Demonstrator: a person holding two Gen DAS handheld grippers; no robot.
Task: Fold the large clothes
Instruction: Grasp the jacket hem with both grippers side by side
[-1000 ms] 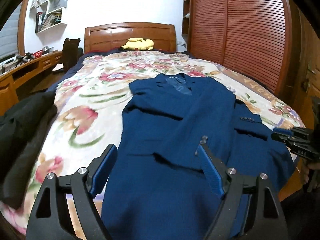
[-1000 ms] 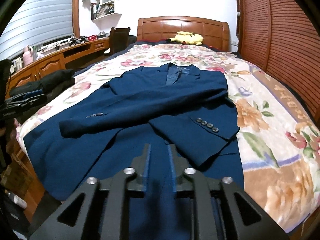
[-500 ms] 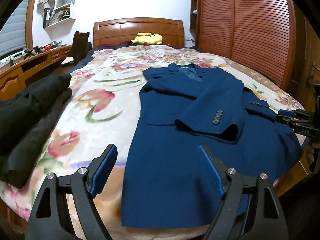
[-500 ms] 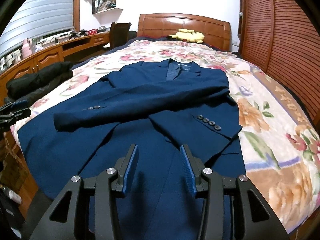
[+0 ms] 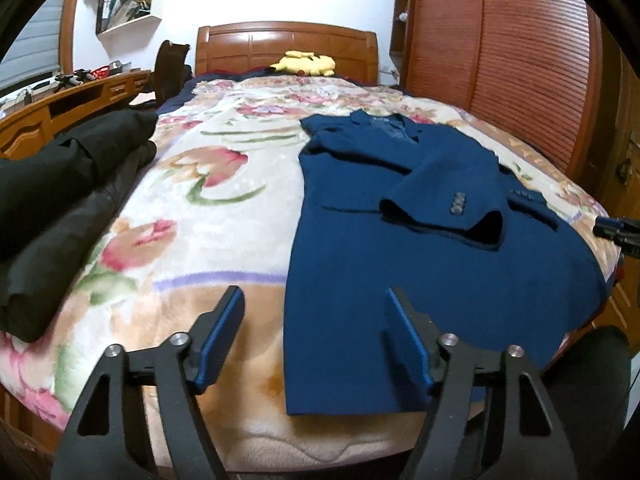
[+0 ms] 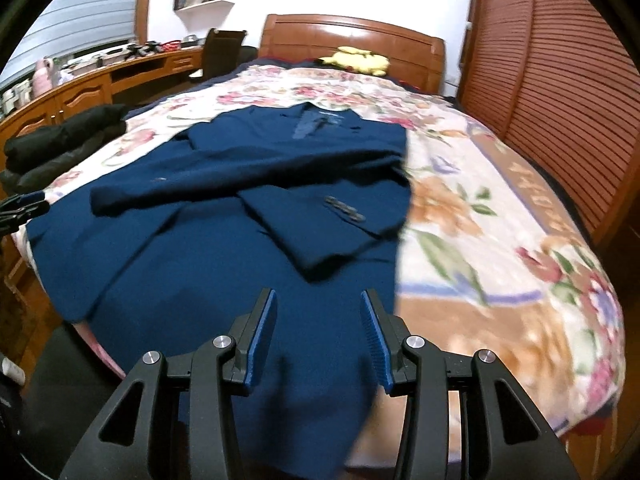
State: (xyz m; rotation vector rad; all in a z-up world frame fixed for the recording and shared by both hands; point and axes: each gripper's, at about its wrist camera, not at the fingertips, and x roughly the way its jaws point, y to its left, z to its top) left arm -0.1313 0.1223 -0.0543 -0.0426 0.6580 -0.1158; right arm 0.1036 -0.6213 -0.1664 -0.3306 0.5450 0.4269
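A navy blue suit jacket (image 5: 400, 248) lies flat on the floral bed, collar toward the headboard, both sleeves folded across its front. It also shows in the right wrist view (image 6: 224, 216). My left gripper (image 5: 314, 304) is open and empty, above the bed's foot edge at the jacket's left hem corner. My right gripper (image 6: 318, 308) is open and empty, just above the jacket's hem. The right gripper's tip shows at the right edge of the left wrist view (image 5: 618, 232). The left gripper's tip shows at the left edge of the right wrist view (image 6: 20, 208).
Dark folded clothes (image 5: 60, 200) are piled on the bed's left side. A yellow plush toy (image 5: 304, 64) sits by the wooden headboard (image 5: 288, 44). A wooden wardrobe (image 5: 512, 64) stands along the right, a desk (image 6: 100, 84) along the left.
My right gripper has opened from shut and let go of the jacket's hem. Both grippers have pulled back toward the foot of the bed. The jacket now lies flat.
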